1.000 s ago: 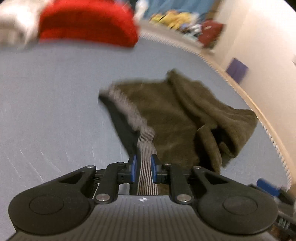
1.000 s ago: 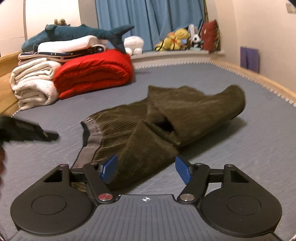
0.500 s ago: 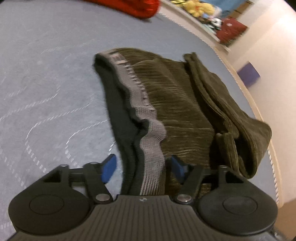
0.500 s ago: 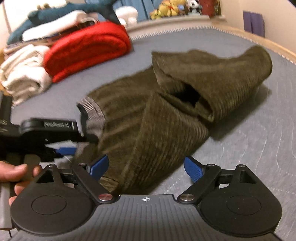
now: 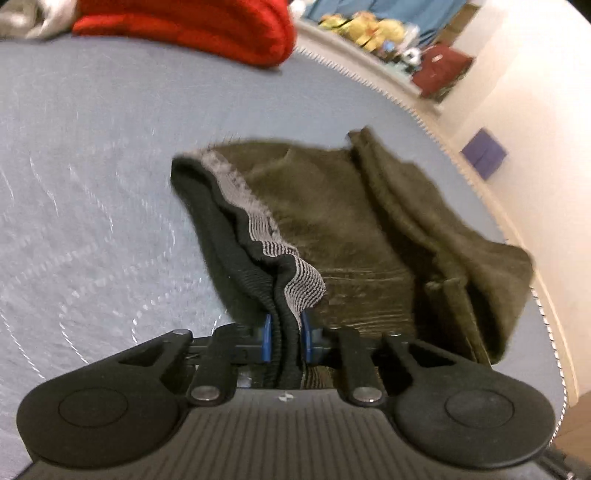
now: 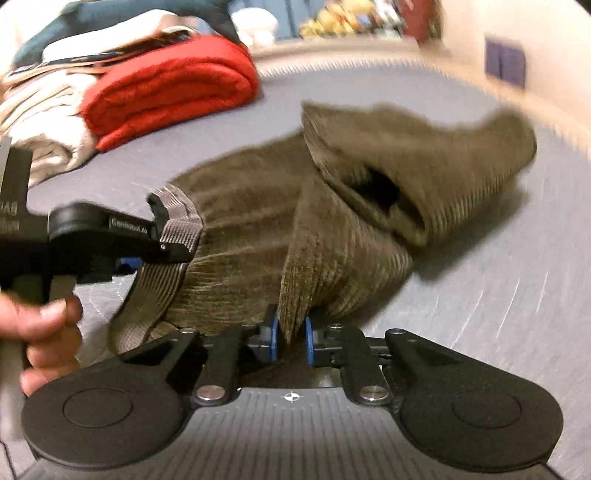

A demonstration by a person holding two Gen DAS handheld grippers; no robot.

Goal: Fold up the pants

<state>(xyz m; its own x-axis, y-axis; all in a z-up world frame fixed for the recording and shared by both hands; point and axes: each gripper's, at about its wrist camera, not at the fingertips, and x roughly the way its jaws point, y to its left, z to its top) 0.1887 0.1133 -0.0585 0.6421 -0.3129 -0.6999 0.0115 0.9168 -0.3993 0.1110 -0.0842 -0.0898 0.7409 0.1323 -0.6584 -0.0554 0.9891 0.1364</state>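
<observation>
1. Left gripper [image 5: 285, 339]: jaws closing, pads already pinching the waistband [image 5: 295, 288] of the pants [image 5: 351, 229]. Elastic edge bunches up between the pads.
2. Right gripper [image 6: 291, 338]: jaws closing too, pinching a ridge of olive corduroy just beside the waistband end. A hand [image 6: 44, 332] holds the left tool at the left edge of this view.
3. My read: two grips along the near edge so the edge lifts as one straight line for the next fold.
4. Pants lie on the grey mattress [image 5: 92, 166], already doubled over; far end is a loose lumpy roll, likely to sag when lifted.
5. Beyond: red blanket [image 6: 170, 92] and white folded linens [image 6: 48, 122], well apart from the pants. Stuffed toys [image 5: 369, 29] at the far wall. Nothing blocks the fold path.
</observation>
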